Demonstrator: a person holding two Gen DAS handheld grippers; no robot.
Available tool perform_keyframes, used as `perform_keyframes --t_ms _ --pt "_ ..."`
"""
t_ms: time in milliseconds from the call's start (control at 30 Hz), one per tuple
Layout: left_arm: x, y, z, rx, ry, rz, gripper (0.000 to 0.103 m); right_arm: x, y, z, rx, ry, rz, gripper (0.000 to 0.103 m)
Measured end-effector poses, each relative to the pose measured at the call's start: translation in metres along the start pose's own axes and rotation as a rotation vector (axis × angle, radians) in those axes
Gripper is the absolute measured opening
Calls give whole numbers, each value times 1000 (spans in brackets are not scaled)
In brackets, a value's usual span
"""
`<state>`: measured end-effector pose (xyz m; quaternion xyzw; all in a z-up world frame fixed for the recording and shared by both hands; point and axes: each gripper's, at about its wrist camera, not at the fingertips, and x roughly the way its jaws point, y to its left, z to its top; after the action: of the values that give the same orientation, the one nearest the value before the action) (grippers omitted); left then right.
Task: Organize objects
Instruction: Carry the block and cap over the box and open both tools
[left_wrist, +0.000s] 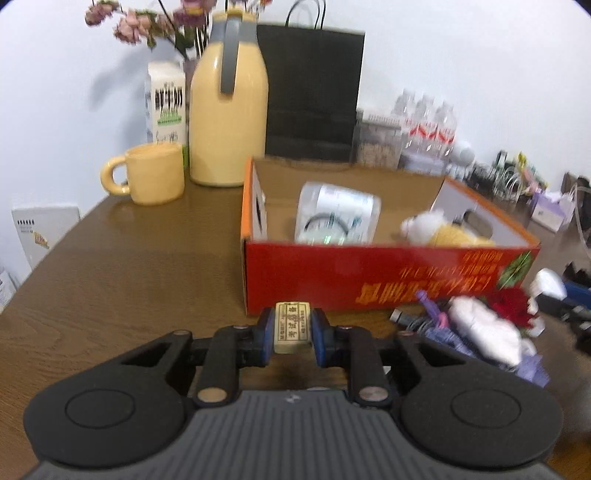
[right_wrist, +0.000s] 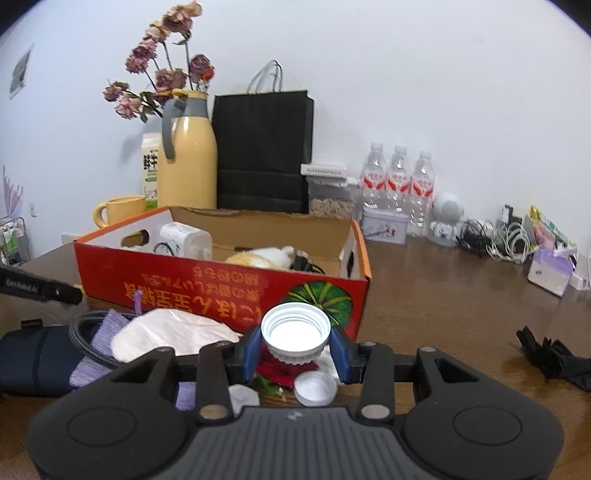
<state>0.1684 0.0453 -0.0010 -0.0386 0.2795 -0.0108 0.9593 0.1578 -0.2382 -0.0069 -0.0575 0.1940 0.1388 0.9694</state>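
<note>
Here, both grippers grip small things before the red box (left_wrist: 369, 269).
Left gripper (left_wrist: 292, 328) clamps an eraser (left_wrist: 291, 326); right gripper (right_wrist: 295, 349) clamps a white cap (right_wrist: 295, 334), box at twelve o'clock.

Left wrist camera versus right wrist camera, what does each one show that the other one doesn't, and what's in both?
Only the left wrist view shows the left gripper shut on a small cream eraser.

Only the right wrist view shows the right gripper shut on a white threaded lid, a loose white cap on the table below it, and a black strap at the right.

Both show the red cardboard box, the yellow thermos jug, the yellow mug, the black paper bag, the milk carton and the three water bottles.
</note>
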Motion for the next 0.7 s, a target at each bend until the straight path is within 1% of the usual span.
perform_keyframes --t_ms 133,300,467,700 --pt "-18 -6 14 8 -75 -17 22 2 14 14 -14 -35 46 39" --pt "-20 -17 37 9 -137 -46 22 11 35 45 -32 -97 107 39" --pt "-5 -29 57 12 -167 -56 22 31 58 74 -48 -130 140 39" --pt "31 -31 82 -24 -176 -29 22 71 68 93 -29 -113 142 39"
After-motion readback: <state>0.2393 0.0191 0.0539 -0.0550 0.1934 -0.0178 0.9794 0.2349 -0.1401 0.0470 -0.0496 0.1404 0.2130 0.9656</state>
